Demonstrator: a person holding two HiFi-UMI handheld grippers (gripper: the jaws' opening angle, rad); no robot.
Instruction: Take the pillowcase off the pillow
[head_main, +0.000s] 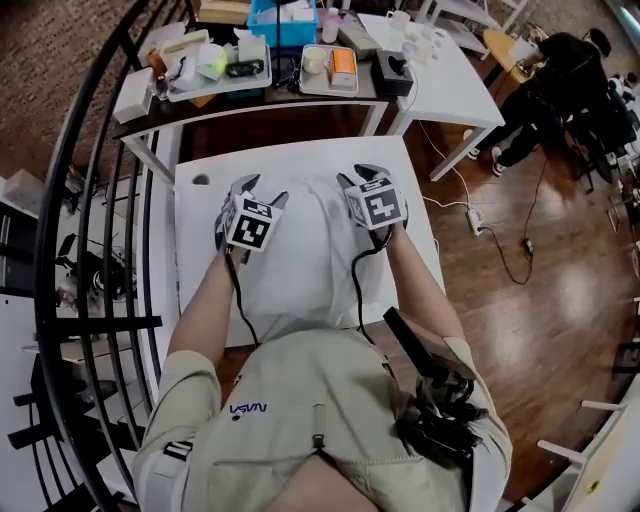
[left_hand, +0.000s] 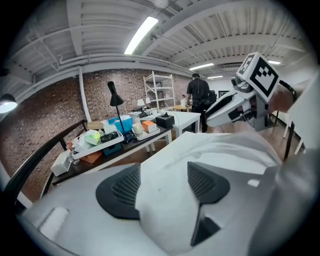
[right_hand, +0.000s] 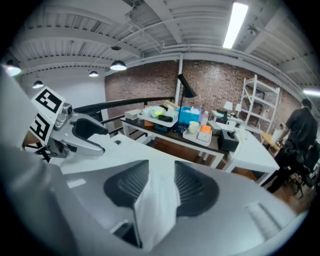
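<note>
Bench (head_main: 200, 205), frame centre: pillow (head_main: 300, 262) lies flat between both claws. Right claw (right_hand: 157, 184) pinches a pillowcase (right_hand: 152, 216) fold, likely to peel it off. Left claw (left_hand: 165, 186) gapes wide, cloth loose between pads, no bite; probably re-gripping.

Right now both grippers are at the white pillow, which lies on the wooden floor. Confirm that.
Not the floor: the pillow lies on the white table, as the head view shows. The left gripper and the right gripper are indeed both at it.
</note>
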